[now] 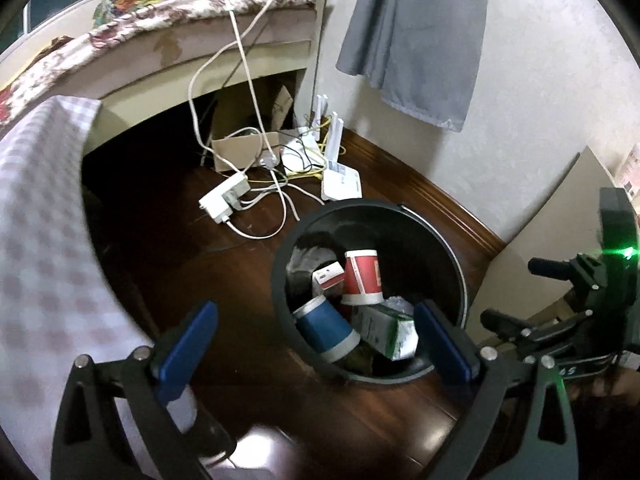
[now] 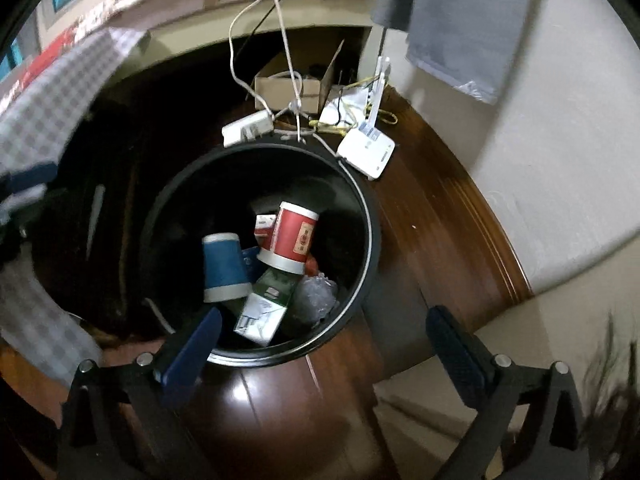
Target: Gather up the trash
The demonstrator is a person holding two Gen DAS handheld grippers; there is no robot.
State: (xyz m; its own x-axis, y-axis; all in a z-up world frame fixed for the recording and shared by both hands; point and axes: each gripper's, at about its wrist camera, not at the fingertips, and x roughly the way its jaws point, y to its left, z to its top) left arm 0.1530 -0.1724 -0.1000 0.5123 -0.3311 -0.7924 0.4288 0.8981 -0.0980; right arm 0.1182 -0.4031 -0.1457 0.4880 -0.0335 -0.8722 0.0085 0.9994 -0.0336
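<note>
A black round trash bin (image 1: pixel 452 248) stands on the dark wood floor; it also shows in the right wrist view (image 2: pixel 360 280). Inside lie a red paper cup (image 1: pixel 362 278) (image 2: pixel 292 238), a blue paper cup (image 1: pixel 326 330) (image 2: pixel 224 266), a green-and-white carton (image 1: pixel 386 332) (image 2: pixel 264 312), a small red-and-white box (image 1: pixel 329 275) and crumpled clear plastic (image 2: pixel 318 294). My left gripper (image 1: pixel 320 346) is open and empty above the bin's near rim. My right gripper (image 2: pixel 322 338) is open and empty above the bin's near right rim. The right gripper's body (image 1: pixel 580 312) shows at the right of the left wrist view.
A white power strip (image 1: pixel 224 198) with tangled cables, a white router (image 1: pixel 342 184) (image 2: pixel 366 148) and a cardboard box (image 1: pixel 244 152) (image 2: pixel 288 86) lie on the floor behind the bin. A bed (image 1: pixel 160 52) with a checked cloth (image 1: pixel 44 220) is at left. A grey cloth (image 1: pixel 416 40) hangs on the wall.
</note>
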